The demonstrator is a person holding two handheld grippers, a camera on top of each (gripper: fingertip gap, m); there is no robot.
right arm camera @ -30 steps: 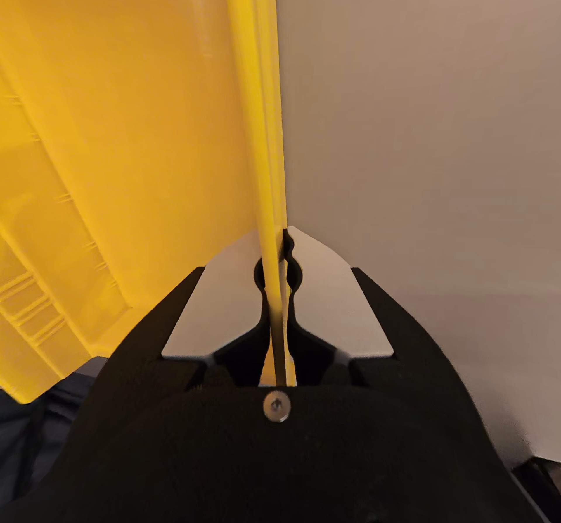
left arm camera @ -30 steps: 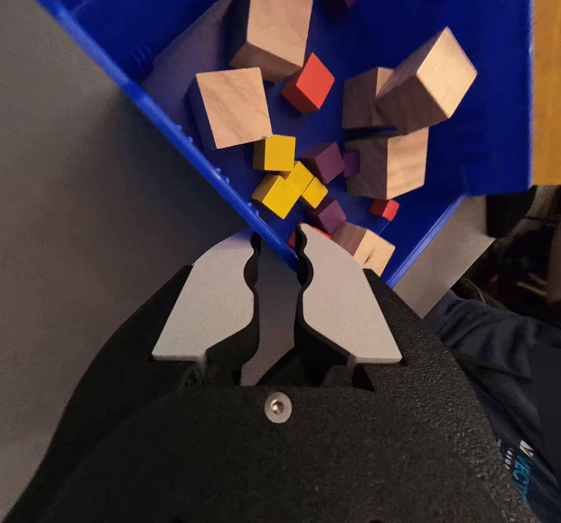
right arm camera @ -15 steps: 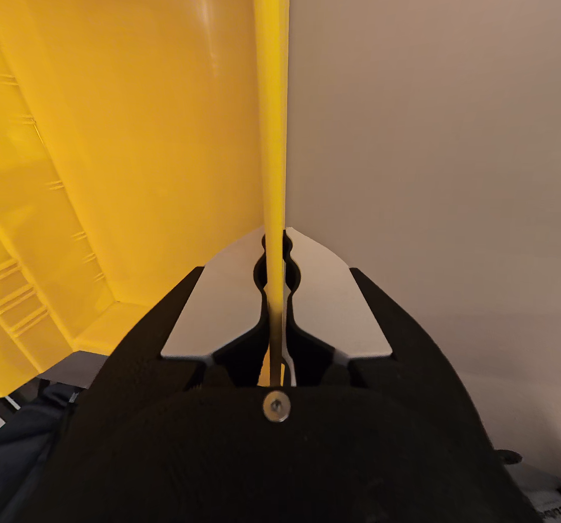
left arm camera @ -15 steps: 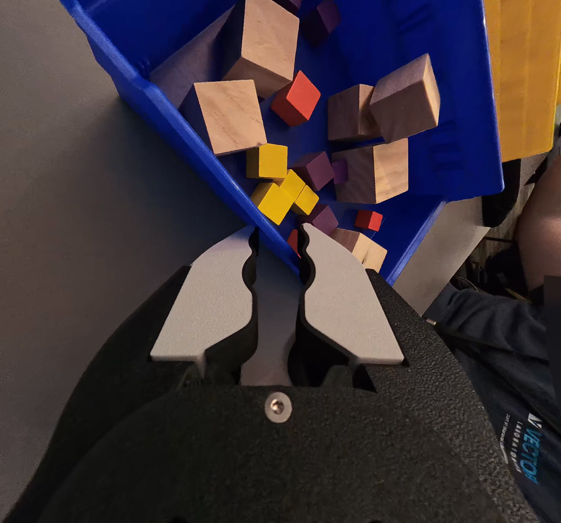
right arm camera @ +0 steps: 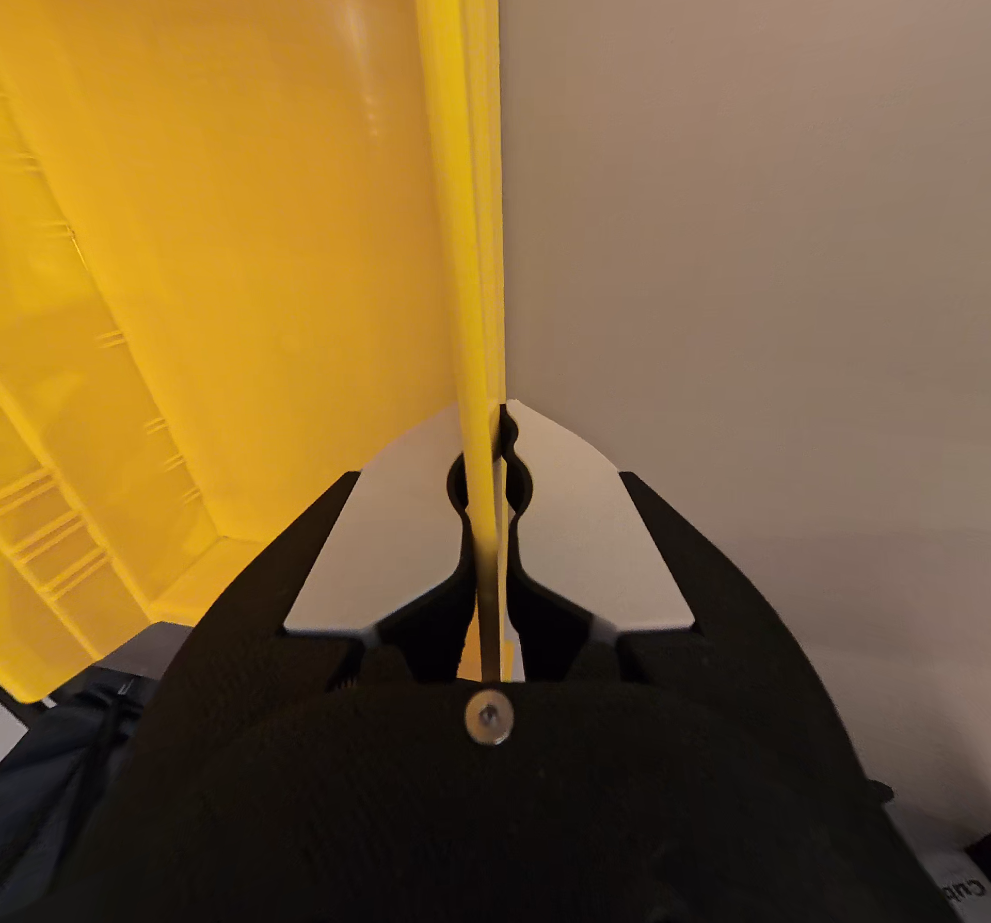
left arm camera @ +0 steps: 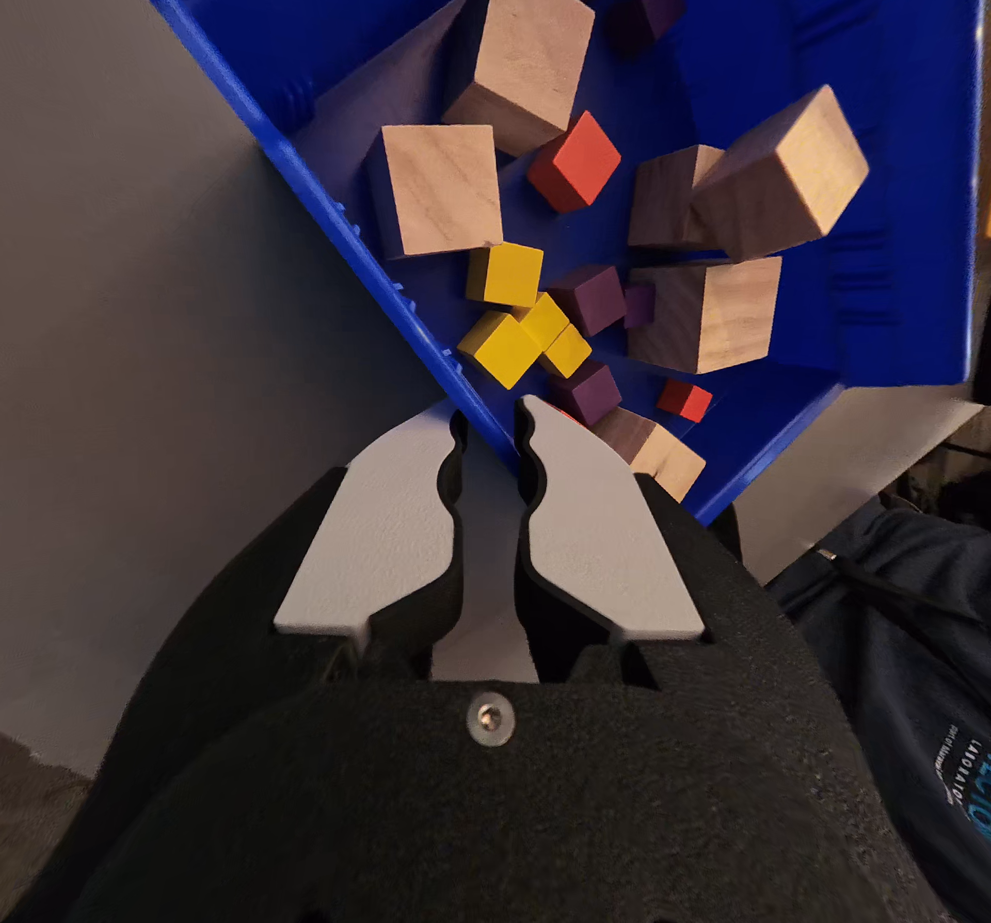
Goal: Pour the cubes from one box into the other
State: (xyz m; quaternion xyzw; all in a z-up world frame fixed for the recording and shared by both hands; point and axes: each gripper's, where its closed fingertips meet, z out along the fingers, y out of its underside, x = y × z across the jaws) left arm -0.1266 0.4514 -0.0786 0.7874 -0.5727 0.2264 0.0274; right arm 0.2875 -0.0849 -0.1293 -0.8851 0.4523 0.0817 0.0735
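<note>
In the left wrist view the blue box holds several wooden cubes, small yellow cubes, purple cubes and red cubes. My left gripper is shut on the blue box's side wall, which runs slantwise between the pads. In the right wrist view my right gripper is shut on the thin side wall of the yellow box. The part of its inside that shows holds no cubes.
A grey tabletop lies under the blue box, with its edge at the lower right. A person's dark clothing is beyond that edge. The tabletop also shows right of the yellow box.
The left view has swung, and the yellow box has almost left its right edge. The left jaws have narrowed on the blue wall. Some cubes have shifted. The right gripper stays clamped on the yellow wall.
</note>
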